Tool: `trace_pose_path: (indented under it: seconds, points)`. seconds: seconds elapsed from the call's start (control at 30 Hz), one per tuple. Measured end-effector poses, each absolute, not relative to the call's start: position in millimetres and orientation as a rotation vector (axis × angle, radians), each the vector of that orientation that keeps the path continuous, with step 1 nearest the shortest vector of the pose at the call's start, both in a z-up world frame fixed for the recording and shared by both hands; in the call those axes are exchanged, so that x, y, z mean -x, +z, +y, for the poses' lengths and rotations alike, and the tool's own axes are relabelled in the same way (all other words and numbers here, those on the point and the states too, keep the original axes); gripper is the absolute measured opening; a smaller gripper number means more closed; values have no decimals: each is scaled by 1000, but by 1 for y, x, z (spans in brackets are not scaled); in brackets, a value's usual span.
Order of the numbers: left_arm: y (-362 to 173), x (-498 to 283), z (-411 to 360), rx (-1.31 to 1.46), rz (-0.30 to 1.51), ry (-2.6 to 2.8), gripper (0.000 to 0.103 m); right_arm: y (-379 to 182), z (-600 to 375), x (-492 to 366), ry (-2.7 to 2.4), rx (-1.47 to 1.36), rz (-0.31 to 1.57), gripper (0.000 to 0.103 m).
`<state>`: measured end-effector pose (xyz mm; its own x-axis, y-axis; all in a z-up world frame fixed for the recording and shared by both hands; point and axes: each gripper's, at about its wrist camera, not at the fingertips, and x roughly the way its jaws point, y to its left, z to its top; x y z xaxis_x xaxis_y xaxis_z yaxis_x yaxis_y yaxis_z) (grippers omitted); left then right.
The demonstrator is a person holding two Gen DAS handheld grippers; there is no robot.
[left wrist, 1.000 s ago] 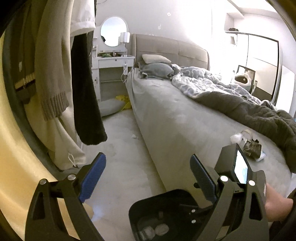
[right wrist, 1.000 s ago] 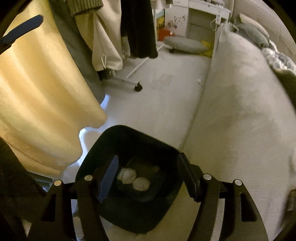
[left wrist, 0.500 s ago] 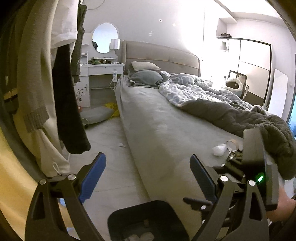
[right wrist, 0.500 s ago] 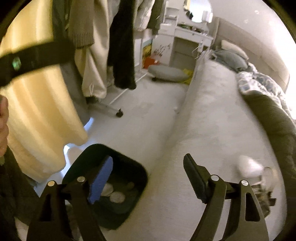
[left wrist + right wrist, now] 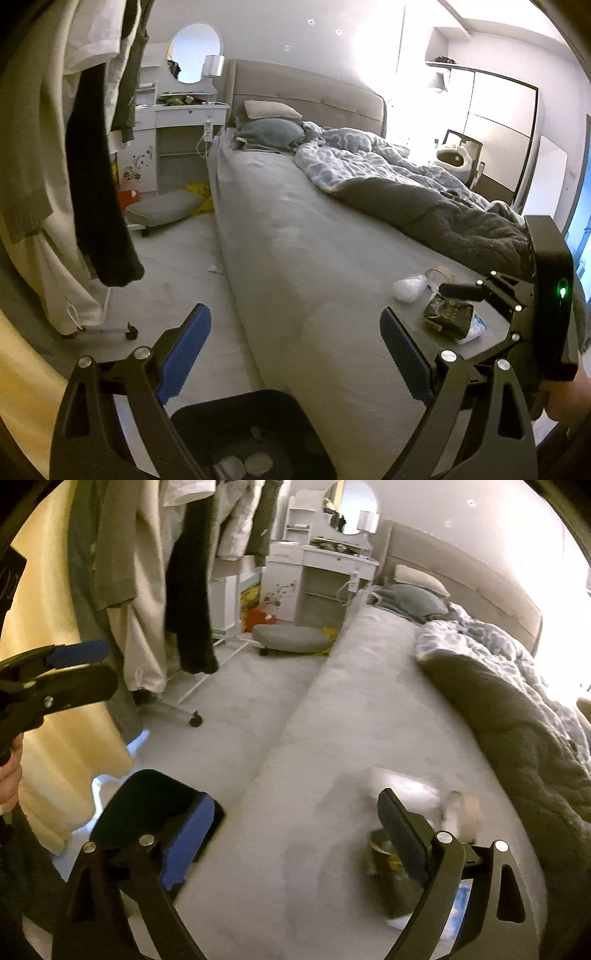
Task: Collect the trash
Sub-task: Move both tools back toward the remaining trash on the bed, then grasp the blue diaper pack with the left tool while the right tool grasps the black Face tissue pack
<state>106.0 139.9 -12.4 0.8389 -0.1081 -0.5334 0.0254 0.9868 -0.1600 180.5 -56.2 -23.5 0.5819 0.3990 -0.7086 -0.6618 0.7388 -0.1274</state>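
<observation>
A black trash bin (image 5: 255,432) stands on the floor beside the bed, with white crumpled pieces inside; it also shows in the right wrist view (image 5: 147,808). On the bed's near corner lie a white crumpled tissue (image 5: 408,288), a dark wrapper (image 5: 447,320) and a pale blue packet (image 5: 474,330). My left gripper (image 5: 295,350) is open and empty above the bin. My right gripper (image 5: 291,838) is open and empty over the bed, its right finger close to the dark wrapper (image 5: 391,867), which is blurred.
A grey bed (image 5: 295,236) with a dark blanket (image 5: 443,218) fills the right. Clothes hang on a wheeled rack (image 5: 92,166) at left. A yellow curtain (image 5: 55,709) hangs near the bin. A small scrap (image 5: 214,269) lies on the floor.
My right gripper has swung from above the bin to over the bed's corner near the trash. My left gripper has risen and turned toward the bed.
</observation>
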Motion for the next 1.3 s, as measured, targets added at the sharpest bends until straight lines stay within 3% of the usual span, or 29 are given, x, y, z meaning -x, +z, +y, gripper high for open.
trace_pose_path:
  seconds: [0.6,0.7,0.77,0.9,1.3]
  points:
    - [-22,-122,96,157,618,-154,95,-55,-114,-208,523,411,804,92]
    - [-25,-125,90,154,629,-175,95,-59,-119,-211,514,394,822,84]
    - [-28,-126,84,152,638,-192,95,-62,-122,-213,509,393,838,70]
    - [-31,-127,70,135,648,-225,95,-66,-129,-215,506,391,852,57]
    - [-41,-138,34,119,685,-282,95,-33,-167,-214,495,240,799,54]
